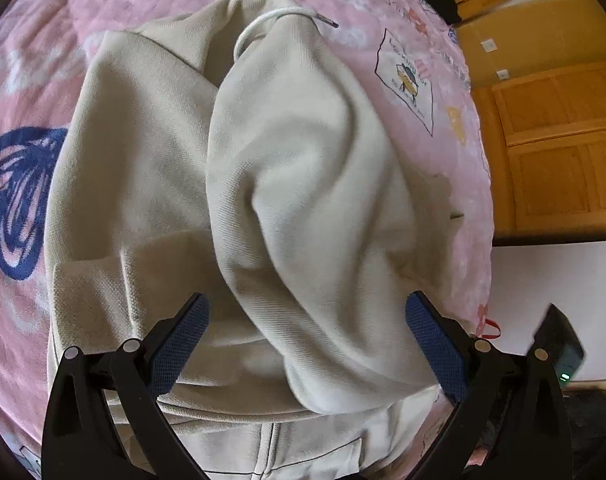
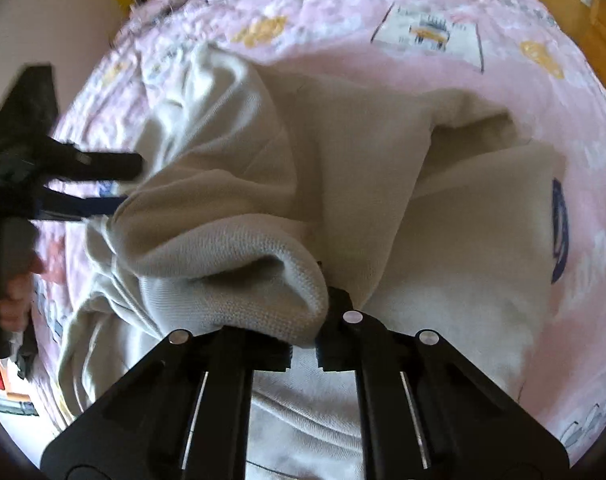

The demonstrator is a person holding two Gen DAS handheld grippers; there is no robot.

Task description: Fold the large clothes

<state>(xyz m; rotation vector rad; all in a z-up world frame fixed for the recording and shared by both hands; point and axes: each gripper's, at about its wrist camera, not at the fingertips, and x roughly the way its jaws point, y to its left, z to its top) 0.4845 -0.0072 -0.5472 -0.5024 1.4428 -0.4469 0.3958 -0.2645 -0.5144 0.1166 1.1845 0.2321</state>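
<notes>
A cream zip-up hoodie [image 1: 295,168] lies bunched on a pink printed bedsheet [image 1: 43,60], with its white drawstring [image 1: 263,24] at the far end. My left gripper [image 1: 307,300] stands wide open over it. A thick roll of the hoodie runs between the blue pads [image 1: 179,344], and neither pad presses on it. In the right wrist view my right gripper [image 2: 307,320] is shut on a ribbed fold of the hoodie [image 2: 243,272], which drapes over its left finger. The left gripper [image 2: 131,185] shows at the hoodie's left edge, held by a hand [image 2: 11,292].
The bed's edge curves down the right side of the left wrist view, with wooden cabinet doors [image 1: 563,152] and a white wall beyond it. A dark device with a green light [image 1: 559,344] sits low on the right. Pink sheet [image 2: 383,68] surrounds the hoodie.
</notes>
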